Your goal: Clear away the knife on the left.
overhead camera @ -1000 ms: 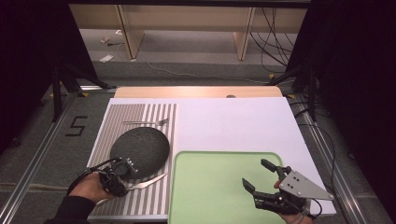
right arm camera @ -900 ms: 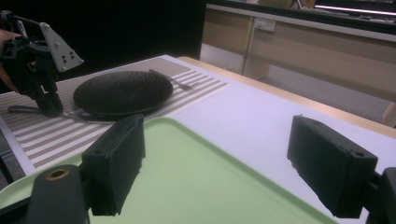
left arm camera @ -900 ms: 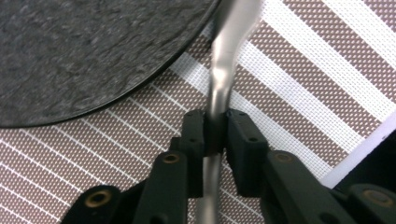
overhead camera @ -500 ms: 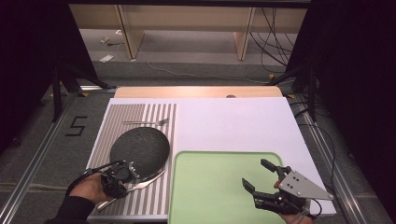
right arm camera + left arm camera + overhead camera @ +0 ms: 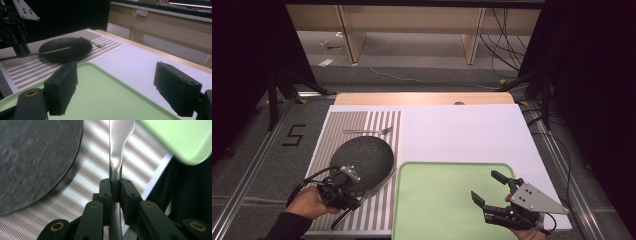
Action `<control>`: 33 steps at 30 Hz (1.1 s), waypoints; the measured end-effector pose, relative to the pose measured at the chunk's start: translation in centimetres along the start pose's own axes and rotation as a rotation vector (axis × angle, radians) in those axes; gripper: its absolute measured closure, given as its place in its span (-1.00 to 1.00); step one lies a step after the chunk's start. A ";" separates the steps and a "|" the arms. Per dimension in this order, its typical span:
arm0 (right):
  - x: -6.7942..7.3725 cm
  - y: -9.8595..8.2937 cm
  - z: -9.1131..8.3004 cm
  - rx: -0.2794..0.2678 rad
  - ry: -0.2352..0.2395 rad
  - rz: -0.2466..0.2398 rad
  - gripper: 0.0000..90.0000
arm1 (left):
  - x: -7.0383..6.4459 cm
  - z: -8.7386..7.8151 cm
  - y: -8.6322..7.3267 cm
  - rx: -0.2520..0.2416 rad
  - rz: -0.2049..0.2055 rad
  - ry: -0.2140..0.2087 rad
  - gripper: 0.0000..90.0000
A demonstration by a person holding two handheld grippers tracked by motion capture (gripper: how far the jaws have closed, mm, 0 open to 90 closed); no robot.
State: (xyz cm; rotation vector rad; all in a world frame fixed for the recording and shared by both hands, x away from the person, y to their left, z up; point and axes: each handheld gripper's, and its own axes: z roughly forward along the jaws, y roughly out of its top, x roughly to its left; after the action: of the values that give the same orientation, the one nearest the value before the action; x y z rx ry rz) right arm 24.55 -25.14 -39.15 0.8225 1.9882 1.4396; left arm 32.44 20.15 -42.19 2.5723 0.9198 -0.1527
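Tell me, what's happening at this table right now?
A person works with a handheld gripper in each hand. The left gripper has its fingers shut on the handle of a metal knife, held above a striped placemat beside a dark plate. A fork lies beyond the plate. The right gripper hovers open over a green tray.

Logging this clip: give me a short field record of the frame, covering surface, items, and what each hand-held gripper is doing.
surface: white table with striped placemat
items: dark plate on the placemat; fork beyond the plate; green tray
left hand-held gripper: shut on knife handle, beside the plate
right hand-held gripper: open, holding nothing, over the tray's right part
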 end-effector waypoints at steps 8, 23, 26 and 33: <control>0.0 0.0 0.0 0.001 0.000 -0.001 -0.55 | -0.6 -0.6 0.7 -0.184 -0.088 -0.033 0.77; 0.0 0.0 0.0 -0.008 0.004 0.001 -0.55 | -2.5 -0.4 2.0 -0.284 -0.102 -0.152 0.77; 0.0 0.0 0.0 -0.007 0.004 0.001 -0.55 | -3.1 0.0 2.6 -0.275 -0.092 -0.166 0.77; 0.0 0.0 0.0 -0.007 -0.001 0.005 -0.55 | -4.0 0.7 3.5 -0.260 -0.081 -0.176 0.77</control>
State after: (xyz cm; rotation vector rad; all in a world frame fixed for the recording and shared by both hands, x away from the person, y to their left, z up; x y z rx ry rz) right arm 24.58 -25.14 -39.11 0.8247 1.9806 1.4482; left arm 31.54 15.03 -40.75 2.2459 0.9135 -0.2598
